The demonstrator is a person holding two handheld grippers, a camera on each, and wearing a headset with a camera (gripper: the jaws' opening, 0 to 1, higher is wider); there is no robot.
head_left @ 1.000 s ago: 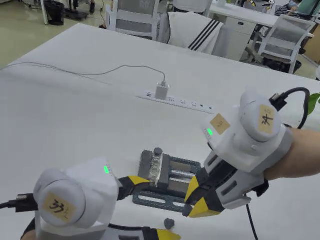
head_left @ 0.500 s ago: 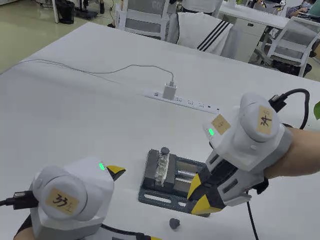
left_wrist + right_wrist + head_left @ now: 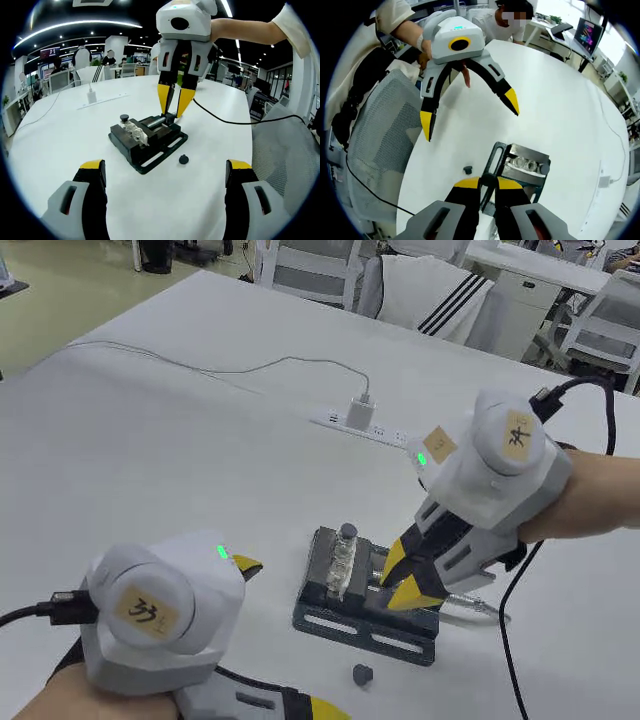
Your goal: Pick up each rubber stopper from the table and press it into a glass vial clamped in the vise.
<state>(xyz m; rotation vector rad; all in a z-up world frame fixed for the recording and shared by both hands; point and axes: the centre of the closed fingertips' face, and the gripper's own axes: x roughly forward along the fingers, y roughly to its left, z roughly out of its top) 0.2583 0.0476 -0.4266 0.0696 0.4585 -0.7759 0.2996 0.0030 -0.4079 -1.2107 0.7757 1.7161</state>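
One rubber stopper (image 3: 362,674) lies on the white surface (image 3: 180,460) at lower centre of the head view, just below the vise (image 3: 365,625) holding a capped glass vial (image 3: 343,562). The right gripper (image 3: 173,112) jaws sit nearly together astride the vise screw (image 3: 475,608); we cannot tell whether they pinch it. The left gripper (image 3: 470,114) jaws are spread wide, empty, clear of the stopper.

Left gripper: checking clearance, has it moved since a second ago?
Yes: the left gripper has pulled back leftward from the vise; table now shows between them.
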